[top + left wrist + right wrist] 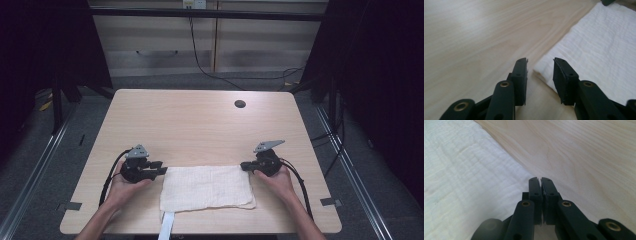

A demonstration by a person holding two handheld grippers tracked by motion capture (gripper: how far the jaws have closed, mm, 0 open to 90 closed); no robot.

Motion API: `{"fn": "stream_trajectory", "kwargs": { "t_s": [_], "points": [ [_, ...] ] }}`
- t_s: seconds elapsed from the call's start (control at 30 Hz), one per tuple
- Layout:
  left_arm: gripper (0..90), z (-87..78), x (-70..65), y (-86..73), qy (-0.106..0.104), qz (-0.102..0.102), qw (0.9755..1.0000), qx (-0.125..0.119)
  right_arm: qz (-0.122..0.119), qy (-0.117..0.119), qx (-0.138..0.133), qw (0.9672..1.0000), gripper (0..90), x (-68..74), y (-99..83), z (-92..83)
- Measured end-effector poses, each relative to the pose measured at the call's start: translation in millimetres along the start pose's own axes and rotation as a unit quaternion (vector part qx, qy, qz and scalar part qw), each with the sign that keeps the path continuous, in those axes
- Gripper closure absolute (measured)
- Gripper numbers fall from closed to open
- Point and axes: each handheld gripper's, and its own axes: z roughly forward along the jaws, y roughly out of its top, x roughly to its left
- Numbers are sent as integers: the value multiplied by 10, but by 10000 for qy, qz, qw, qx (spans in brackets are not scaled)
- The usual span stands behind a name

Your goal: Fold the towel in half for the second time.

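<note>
Cloth (pixel 206 187) corner between parted left gripper (pixel 540 65) jaws — close-up.

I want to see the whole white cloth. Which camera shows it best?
The high view: the whole folded white cloth lies between both grippers. The left gripper view catches one corner ahead of open jaws; the right gripper view shows its edge beside shut jaws.

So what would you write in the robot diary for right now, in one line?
left gripper: open, at towel corner | right gripper: shut, at towel's other top corner, grip unclear | towel: flat on table
</note>
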Motion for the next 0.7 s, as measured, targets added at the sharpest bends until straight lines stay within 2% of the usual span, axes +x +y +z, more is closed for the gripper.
{"fn": "stream_trajectory", "kwargs": {
  "t_s": [0.03,0.1,0.2,0.3,0.37,0.4,0.47,0.53,0.57,0.6,0.7],
  "points": [
    [622,24,31,21,-128,-39,9999,56,3,-3,4,10000,879,1,3,2],
    [588,88,31,48,0,109,9998,181,4,-3,0,10000,879,-3,6,6],
    [579,186,24,69,-166,149,9996,192,8,-7,19,10000,878,-1,9,6],
    [571,235,0,74,-108,299,9990,309,8,-16,21,10000,878,2,9,4],
    [555,267,-19,56,-152,333,9985,410,4,-14,25,10000,878,1,8,4],
    [553,273,-36,37,-124,437,9982,394,-19,-21,12,10000,878,4,8,6],
    [553,265,-59,26,-84,488,9980,390,-49,-45,15,10000,878,9,10,6],
    [586,251,-88,12,-18,637,9971,423,-44,-51,18,10000,878,10,10,6],
    [646,247,-91,4,-144,671,9968,406,-30,-63,24,10000,878,11,10,5],
    [743,235,-109,-8,-205,758,9960,417,2,-65,28,10000,878,14,9,4],
    [831,231,-137,-9,-227,784,9957,438,64,-31,2,10000,878,5,2,3]
  ]
}}
